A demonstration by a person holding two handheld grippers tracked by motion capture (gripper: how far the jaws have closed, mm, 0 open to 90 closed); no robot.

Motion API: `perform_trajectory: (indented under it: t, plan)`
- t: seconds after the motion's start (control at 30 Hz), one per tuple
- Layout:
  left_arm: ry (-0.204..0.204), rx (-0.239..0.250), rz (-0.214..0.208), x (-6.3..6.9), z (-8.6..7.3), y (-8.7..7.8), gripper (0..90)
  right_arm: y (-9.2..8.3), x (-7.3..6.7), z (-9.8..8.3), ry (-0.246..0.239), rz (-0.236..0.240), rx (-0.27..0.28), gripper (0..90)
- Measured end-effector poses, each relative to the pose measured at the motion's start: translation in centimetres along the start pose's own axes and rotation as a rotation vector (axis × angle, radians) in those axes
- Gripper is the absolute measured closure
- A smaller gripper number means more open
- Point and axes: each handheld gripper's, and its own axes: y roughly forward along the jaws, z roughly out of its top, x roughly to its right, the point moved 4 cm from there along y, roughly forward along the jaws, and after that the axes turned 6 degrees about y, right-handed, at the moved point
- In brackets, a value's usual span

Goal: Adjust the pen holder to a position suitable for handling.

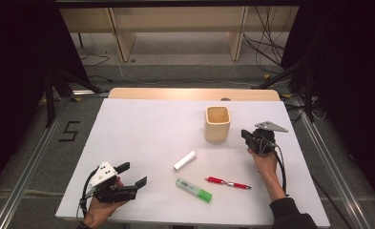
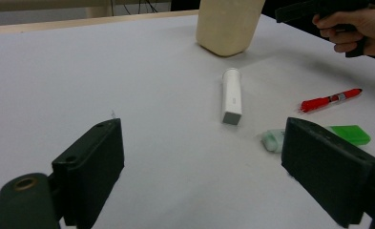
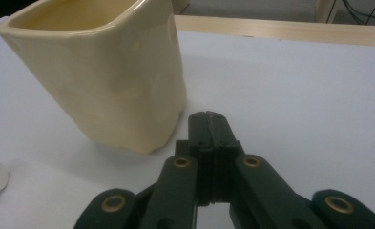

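A cream square cup (image 1: 217, 123) stands upright right of the table's middle; it looms large in the right gripper view (image 3: 104, 71). My right gripper (image 1: 246, 135) hovers just right of the cup, jaws pressed together (image 3: 209, 119) with nothing between them. My left gripper (image 1: 132, 174) rests at the front left, jaws wide open (image 2: 199, 157) and empty. In front of it lie a white tube (image 1: 184, 160) (image 2: 232, 95), a green highlighter (image 1: 193, 190) (image 2: 318, 136) and a red pen (image 1: 228, 183) (image 2: 330, 99).
The white table (image 1: 142, 129) has a wooden strip along its far edge (image 1: 194, 93). Behind it stand a wooden shelf frame (image 1: 175, 24) and floor cables (image 1: 266, 43). Black stands flank both sides.
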Motion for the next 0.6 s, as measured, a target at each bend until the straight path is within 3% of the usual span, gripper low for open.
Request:
perform_trajectory:
  t: [0.33,0.6]
  plan:
    - [0.000,-0.001,0.000,0.0,0.0,0.0,13.9,2.9,0.0,1.2,0.001,-0.011,-0.051,90.0]
    - [0.001,-0.001,0.000,-0.1,0.0,-0.1,13.9,5.2,-1.1,1.4,-0.041,0.007,-0.107,90.0]
